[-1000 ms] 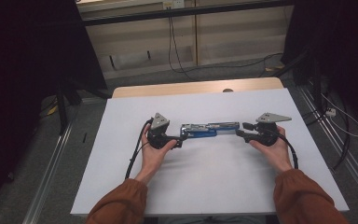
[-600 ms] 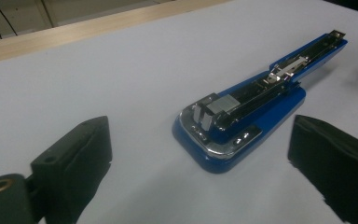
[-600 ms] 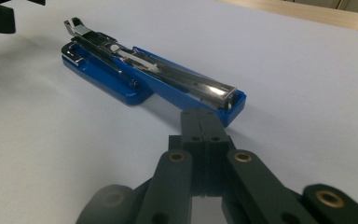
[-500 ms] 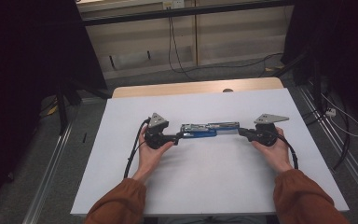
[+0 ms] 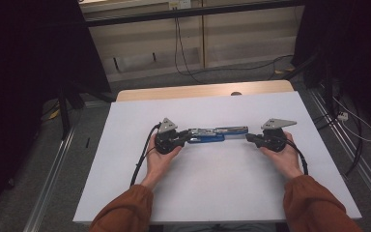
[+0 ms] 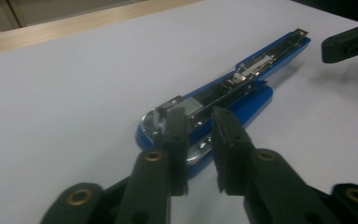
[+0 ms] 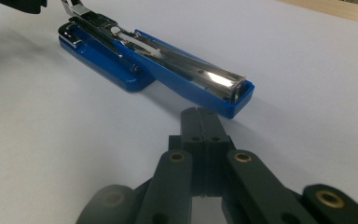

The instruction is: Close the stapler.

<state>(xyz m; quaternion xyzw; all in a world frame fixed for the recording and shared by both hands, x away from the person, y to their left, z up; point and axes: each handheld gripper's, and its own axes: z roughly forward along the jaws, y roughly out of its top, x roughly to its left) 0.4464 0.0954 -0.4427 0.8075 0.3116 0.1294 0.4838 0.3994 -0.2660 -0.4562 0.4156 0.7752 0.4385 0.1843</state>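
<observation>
Blue stapler (image 5: 212,134) is lying swung open, near flat, mid-bench (image 5: 125,193) on the white cover, w/ one set of tongs at each end of it. Left tongs (image 6: 198,128) are sitting over the stapler's wide hinge end; jaws have just been closing, narrow gap left, no firm pinch showing, probably to pin that end down. Right tongs (image 7: 200,119) are pressed together on nothing, tip just short of the stapler's far end, apparently set to nudge or fold the arm.
</observation>
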